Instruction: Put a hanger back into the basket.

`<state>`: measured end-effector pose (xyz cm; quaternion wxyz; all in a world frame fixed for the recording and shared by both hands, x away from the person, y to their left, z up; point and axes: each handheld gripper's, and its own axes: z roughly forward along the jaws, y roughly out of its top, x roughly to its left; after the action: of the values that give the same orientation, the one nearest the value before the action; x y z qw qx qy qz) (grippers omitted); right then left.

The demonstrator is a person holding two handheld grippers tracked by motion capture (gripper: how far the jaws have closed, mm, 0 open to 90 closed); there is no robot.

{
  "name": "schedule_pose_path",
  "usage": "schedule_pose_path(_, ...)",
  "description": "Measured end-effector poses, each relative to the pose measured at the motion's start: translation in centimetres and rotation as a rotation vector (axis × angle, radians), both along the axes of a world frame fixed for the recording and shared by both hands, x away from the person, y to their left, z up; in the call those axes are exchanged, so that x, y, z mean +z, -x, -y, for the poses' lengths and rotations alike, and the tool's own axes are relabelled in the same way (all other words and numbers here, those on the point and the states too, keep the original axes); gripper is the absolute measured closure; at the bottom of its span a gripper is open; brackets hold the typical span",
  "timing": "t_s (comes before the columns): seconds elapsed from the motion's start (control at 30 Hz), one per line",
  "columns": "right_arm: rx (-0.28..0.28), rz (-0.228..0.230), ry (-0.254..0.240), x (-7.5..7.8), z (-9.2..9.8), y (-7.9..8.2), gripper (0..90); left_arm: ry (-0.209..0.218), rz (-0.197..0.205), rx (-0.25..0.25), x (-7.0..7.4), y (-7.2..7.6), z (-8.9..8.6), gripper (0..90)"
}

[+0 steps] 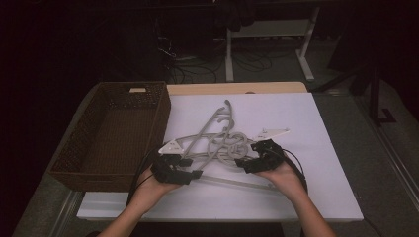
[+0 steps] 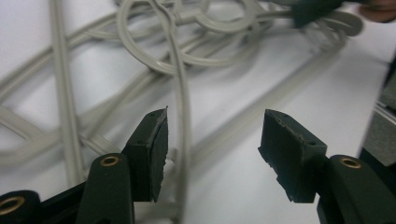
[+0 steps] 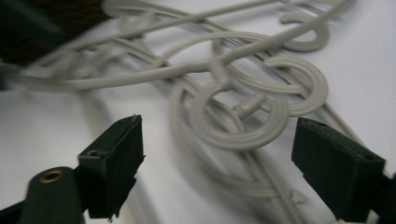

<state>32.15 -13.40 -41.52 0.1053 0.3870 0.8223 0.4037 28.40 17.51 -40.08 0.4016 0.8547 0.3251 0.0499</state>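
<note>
Several grey plastic hangers [image 1: 217,143] lie tangled in a heap on the white board [image 1: 306,197]. My left gripper [image 1: 191,168] sits at the heap's near left edge, my right gripper [image 1: 243,165] at its near right edge, and each is held in a hand. In the left gripper view the left gripper [image 2: 212,140] stands open; one thin hanger rod [image 2: 183,107] runs up between the jaws, close to the left pad [image 2: 156,149]. In the right gripper view the right gripper [image 3: 217,154] is wide open, low over the board, with the curled hanger hooks [image 3: 261,130] just ahead.
A brown wicker basket [image 1: 160,118] stands at the board's left side, its near corner beside my left hand. A long hanger bar [image 1: 237,182] lies on the board in front of both hands. White board stretches to the right and near side. Table legs and cables stand beyond.
</note>
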Motion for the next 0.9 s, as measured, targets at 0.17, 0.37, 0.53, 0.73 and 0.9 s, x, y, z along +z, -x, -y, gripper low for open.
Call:
schedule_pose_path(0.17, 0.003, -0.007, 0.044, -1.4, -0.9, -1.6, 13.2, 0.002, -0.002, -0.01, -0.8, 1.3, -0.6, 41.3)
schedule_pose_path(0.37, 0.009, -0.009, 0.1, -2.2, -2.3, -2.5, 20.3, -0.022, 0.0, -0.009, -1.3, 1.3, -0.4, 39.0)
schedule_pose_path(0.53, 0.011, 0.012, 0.103, -1.9, -2.5, -2.7, 25.4, -0.032, 0.015, 0.005, -1.2, 1.5, -0.4, 38.7)
schedule_pose_path(0.73, 0.027, 0.022, 0.048, -0.5, -2.0, -2.7, 26.8, -0.033, 0.036, 0.011, -0.9, 1.7, -0.4, 38.6)
schedule_pose_path(0.9, 0.019, 0.059, -0.066, 1.3, -0.7, -3.2, 62.2, -0.039, 0.044, 0.021, -0.9, 1.7, -0.5, 38.6)
